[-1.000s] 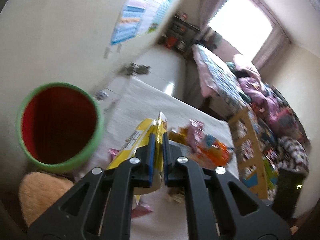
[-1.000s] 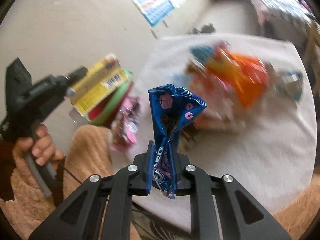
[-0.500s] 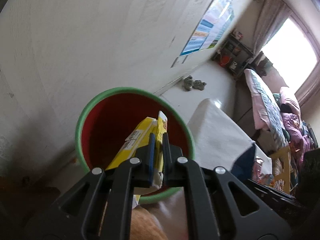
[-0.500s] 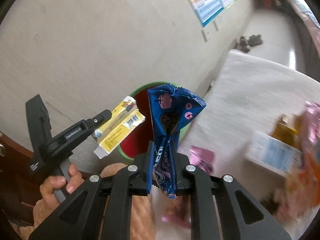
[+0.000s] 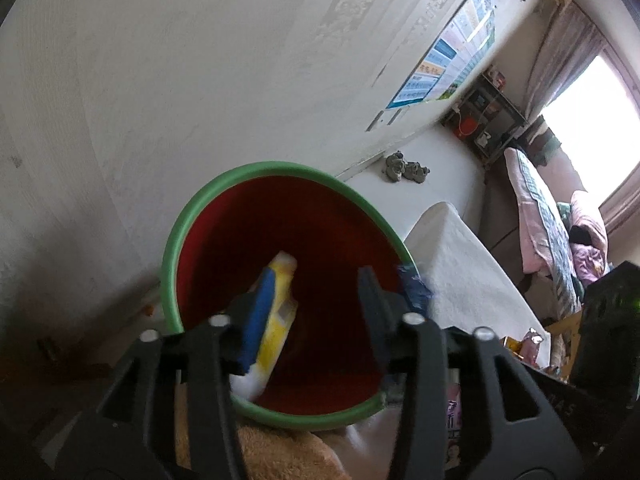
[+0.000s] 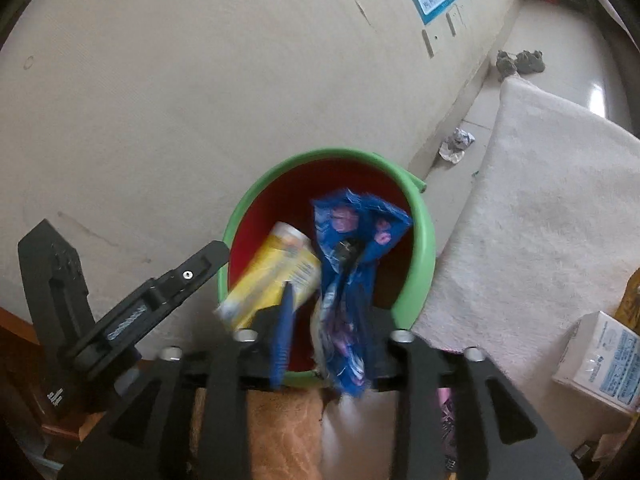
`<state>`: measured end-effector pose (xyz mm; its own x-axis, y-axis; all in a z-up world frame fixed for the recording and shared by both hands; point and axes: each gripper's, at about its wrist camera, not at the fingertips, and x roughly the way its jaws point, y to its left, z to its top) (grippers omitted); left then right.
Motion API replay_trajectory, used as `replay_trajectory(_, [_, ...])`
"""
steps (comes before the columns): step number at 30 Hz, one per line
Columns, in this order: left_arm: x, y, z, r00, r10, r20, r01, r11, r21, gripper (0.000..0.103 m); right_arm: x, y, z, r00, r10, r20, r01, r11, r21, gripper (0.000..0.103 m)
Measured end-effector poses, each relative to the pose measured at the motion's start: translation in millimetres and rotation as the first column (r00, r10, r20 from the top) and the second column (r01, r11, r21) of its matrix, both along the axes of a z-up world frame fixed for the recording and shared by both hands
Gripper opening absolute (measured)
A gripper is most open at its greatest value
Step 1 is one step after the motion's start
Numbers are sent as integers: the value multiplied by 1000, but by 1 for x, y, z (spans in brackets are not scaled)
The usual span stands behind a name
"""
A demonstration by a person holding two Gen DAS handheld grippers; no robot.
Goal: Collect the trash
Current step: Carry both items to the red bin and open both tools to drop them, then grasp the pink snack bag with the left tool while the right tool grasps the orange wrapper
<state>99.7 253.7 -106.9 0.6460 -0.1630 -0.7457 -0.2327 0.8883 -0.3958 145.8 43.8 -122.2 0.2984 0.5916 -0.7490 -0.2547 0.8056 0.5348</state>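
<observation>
Bedroom with pale wall, bright window, white fluffy rug (image 6: 552, 216) on the floor. Against the wall, a red bucket with green rim (image 5: 280, 168). Left tool (image 5: 316, 300) spread wide over its mouth, gripping nothing; yellow carton (image 5: 276, 312) blurred beside the left finger, apparently dropping in. Right tool (image 6: 332, 332) likewise spread wide; blue snack wrapper (image 6: 352, 272) loose between the fingers, blurred, above the bucket. Risk, as a judgement: wrapper light and near the front rim, could snag on a finger pad or flutter outside. More litter on the rug: white box (image 6: 600, 356).
</observation>
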Motion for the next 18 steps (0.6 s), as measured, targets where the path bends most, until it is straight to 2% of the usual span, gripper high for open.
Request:
replay_trajectory(5, [-5,-7,4,1000,-8,-5,8,1000,2,48,-1,-12,5,1000,-24,1,24,1000,20,44])
replay_trajectory(8, [-7,-17,10,999,-35,1,35,999,21,48,-10,-26,19,999,-21,47,20,1000,12,44])
replay_trajectory(14, [-21,-63,18,988,-155,-4,155,987,30,53,-45,-79,40,993,-69,94,70,997,-11,44])
replay_trajectory(18, [-33,-104,18,968,-251,-22,251,967,40,59,-76,-117,49,985,-125,118,132,990,-48,44])
